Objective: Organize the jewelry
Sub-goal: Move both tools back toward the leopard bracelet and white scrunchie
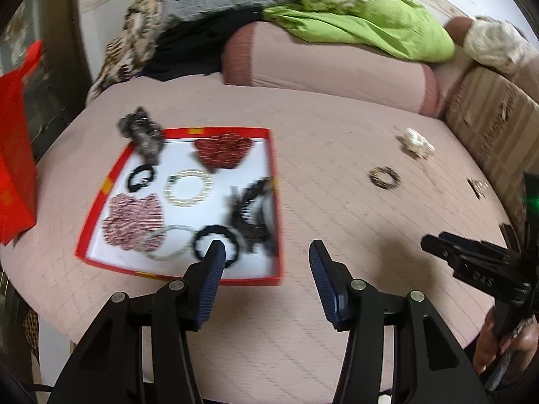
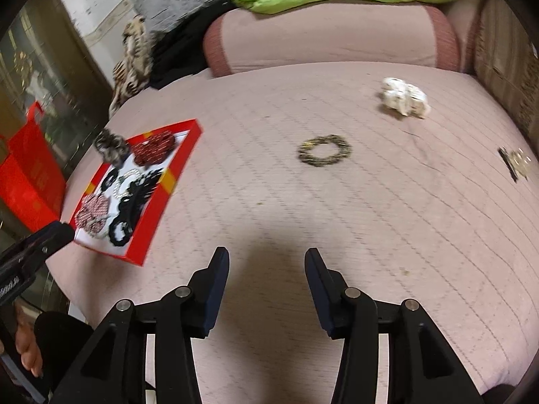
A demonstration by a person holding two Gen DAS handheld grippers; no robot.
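A red box (image 1: pixel 274 181) (image 2: pixel 170 181) with a white floor lies on the pink bed and holds several scrunchies, bracelets and a black claw clip (image 1: pixel 252 212). My left gripper (image 1: pixel 266 256) is open and empty, just over the box's near right corner. My right gripper (image 2: pixel 266 262) is open and empty above bare bed. Loose on the bed lie a dark beaded bracelet (image 1: pixel 385 177) (image 2: pixel 324 150), a cream scrunchie (image 1: pixel 416 142) (image 2: pixel 406 98) and a gold and black hair clip (image 1: pixel 478 187) (image 2: pixel 515 163). A grey scrunchie (image 1: pixel 141 131) (image 2: pixel 111 146) hangs over the box's far left corner.
A pink bolster (image 1: pixel 323 64) (image 2: pixel 330 38) lies across the back with a green cloth (image 1: pixel 363 17) on it. A red bag (image 1: pixel 15 155) (image 2: pixel 30 181) stands at the left. A cardboard box (image 1: pixel 488 124) is at the right.
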